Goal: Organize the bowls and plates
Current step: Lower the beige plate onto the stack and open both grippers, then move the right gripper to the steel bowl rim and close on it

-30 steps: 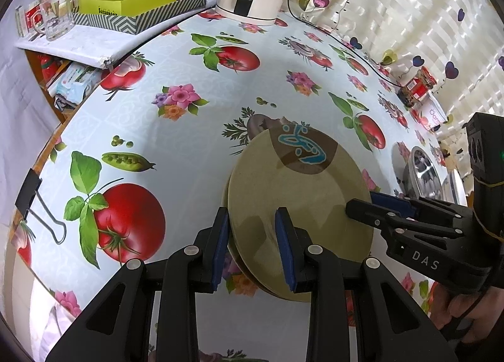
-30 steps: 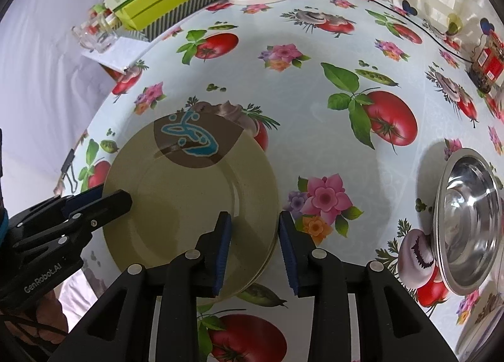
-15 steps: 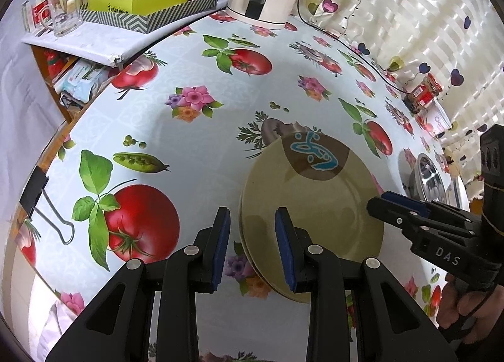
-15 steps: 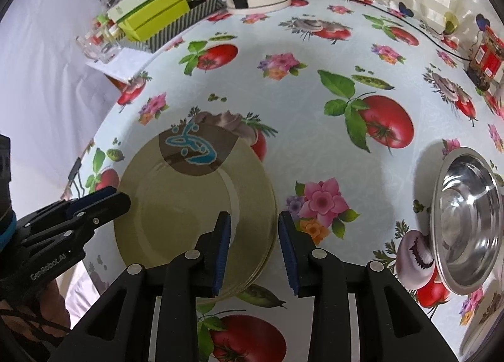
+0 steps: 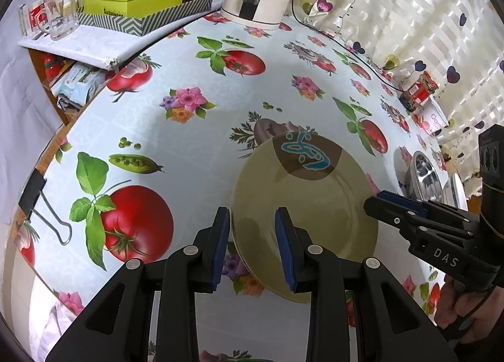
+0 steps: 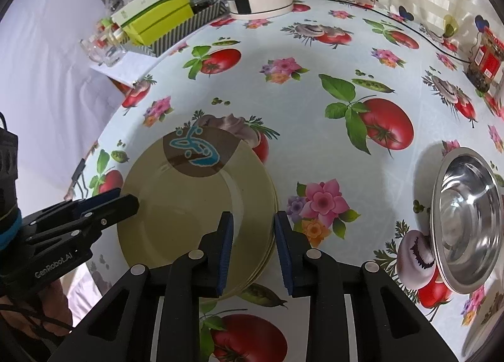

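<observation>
Plate stack (image 6: 189, 214) (olive-yellow, brown/blue mark at far rim) sat on tomato-print tablecloth (image 6: 315, 85), lower left of centre in R wrist view, lower centre-right in L wrist view. Several rims visible at its right edge in R view; exact count unclear, prob. 3. Change vs. a sec ago: stack appeared farther from both cams, and R gripper (image 5: 382, 201) tip, which had overlapped the plate's right rim in L view, now showed right at the rim edge. So both grippers seem lifted off; stack looked down flat on the cloth. L gripper (image 5: 250, 247): jaws narrow, part-open, straddling stack's near-left rim in its own view; pads not seen pressing on it, nothing held. R gripper: jaws narrow and closing, plate edge showing in the gap, pads not seen pressing on it, nothing gripped as far as could be told. Judged: plate step about done. Steel bowl (image 6: 469, 226) at right edge of R view, well apart from stack, untouched; more steelware (image 5: 425, 173) at right in L view. Bowls likely next, R side nearer.
</observation>
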Motion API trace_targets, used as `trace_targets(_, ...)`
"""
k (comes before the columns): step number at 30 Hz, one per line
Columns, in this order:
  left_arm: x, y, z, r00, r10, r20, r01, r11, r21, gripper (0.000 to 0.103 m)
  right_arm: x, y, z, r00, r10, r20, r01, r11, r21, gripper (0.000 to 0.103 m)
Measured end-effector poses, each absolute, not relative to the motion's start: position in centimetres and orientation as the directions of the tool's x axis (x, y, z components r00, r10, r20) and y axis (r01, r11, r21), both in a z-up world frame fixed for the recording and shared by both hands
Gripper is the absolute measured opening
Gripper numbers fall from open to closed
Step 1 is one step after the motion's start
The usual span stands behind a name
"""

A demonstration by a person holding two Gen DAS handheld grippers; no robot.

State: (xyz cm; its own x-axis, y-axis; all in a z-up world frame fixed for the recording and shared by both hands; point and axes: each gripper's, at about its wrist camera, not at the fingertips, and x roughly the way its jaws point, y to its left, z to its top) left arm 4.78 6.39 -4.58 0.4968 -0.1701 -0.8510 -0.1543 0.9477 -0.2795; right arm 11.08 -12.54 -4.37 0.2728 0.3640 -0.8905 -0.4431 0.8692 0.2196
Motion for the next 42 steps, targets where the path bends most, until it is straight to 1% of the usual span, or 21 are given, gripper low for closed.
trace_targets(14, 4.5, 4.9, -2.1, 0.547, -0.163, -0.821, -0.108, 0.959, -0.261, 0.031, 9.6, -15.5, -2.0, 0.334, 0.396, -0.855, -0.405, 0.880, 0.249, 0.027)
trace_targets(21, 4.2, 3.1, -0.6, 0.566, -0.168, -0.807, -0.064, 0.967, -0.247, 0.031, 8.3, -17.0, -0.6, 0.364, 0.408, -0.837, -0.399, 0.881, 0.255, 0.040)
trace_targets(27, 4.0, 1.6, 0.0, 0.571, -0.178, -0.801, -0.028, 0.972, -0.235, 0.031, 7.2, -18.8, 0.2, 0.389, 0.413, -0.823, -0.384, 0.885, 0.263, 0.044)
trace_targets(42, 5.1, -2.1, 0.4, 0.559, -0.233, -0.796, 0.066, 0.969, -0.237, 0.031, 6.5, -24.5, 0.7, 0.453, 0.374, -0.809, -0.270, 0.923, 0.275, 0.044)
